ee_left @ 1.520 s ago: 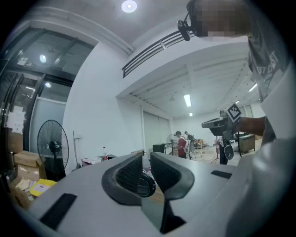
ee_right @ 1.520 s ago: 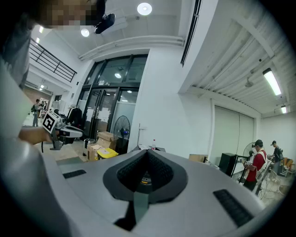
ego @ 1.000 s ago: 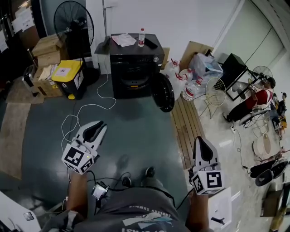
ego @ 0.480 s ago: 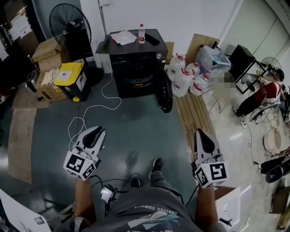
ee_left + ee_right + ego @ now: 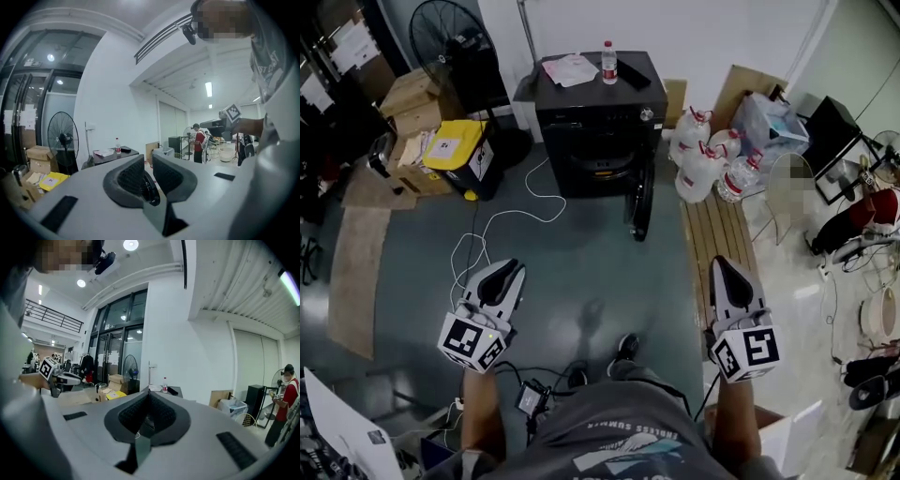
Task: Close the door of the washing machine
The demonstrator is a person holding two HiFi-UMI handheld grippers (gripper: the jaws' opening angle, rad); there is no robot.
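The black washing machine [image 5: 598,122] stands against the far wall. Its round door [image 5: 639,202] hangs open at the front right, seen edge-on. Both grippers are held low over the grey floor, well short of the machine and pointing toward it. My left gripper [image 5: 502,273] is shut with nothing in it. In the left gripper view only a narrow slit shows between the pads of that gripper [image 5: 147,164]. My right gripper [image 5: 723,269] is also shut and empty. In the right gripper view its pads meet [image 5: 149,397], with the machine's top [image 5: 165,391] beyond them.
A bottle [image 5: 608,61] and papers [image 5: 570,67] lie on the machine. A fan [image 5: 450,42], cardboard boxes [image 5: 412,94] and a yellow-lidded bin [image 5: 455,155] stand to its left. Water jugs [image 5: 703,159] and wooden slats [image 5: 722,244] are at the right. A white cable [image 5: 497,225] trails across the floor.
Both grippers and I have moved forward toward the machine, which now looks closer. The open door has gone from a slanted view to edge-on. The jaws have stayed shut.
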